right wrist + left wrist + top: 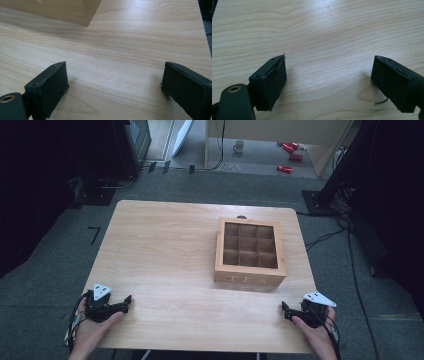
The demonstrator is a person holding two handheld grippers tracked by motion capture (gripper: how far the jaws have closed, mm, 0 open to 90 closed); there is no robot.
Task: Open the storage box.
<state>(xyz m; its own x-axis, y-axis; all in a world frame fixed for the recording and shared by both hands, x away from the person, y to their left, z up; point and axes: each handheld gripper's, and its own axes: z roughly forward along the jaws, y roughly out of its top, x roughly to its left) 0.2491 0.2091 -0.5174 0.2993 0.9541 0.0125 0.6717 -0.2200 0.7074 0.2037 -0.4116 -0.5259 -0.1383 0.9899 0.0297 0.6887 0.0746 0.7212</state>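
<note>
Both grippers rest at the near edge of the table (165, 240), jaws spread wide, nothing between them. Left gripper (126, 302) sits at the near-left corner, right gripper (285, 309) at the near-right corner, each in a hand and pointing inward toward the other.

Tea box (250, 252) stands right of table centre, well apart from both grippers. It's ahead of the right gripper and a bit to that gripper's left; the left gripper is farther off, across bare tabletop. In the right gripper view a lower corner of the box (75, 12) shows at top left, beyond the jaws and not touching them. Left gripper view has plain wood grain between its 2 jaws.

Box look: light wood, square, lid closed with a clear window in a wooden frame. Through the window, a 3 x 3 grid of 9 compartments; can't tell if anything is in them. "TEA" lettering on the front wall facing the person. Box sits flat, roughly square to the table edges.
</note>
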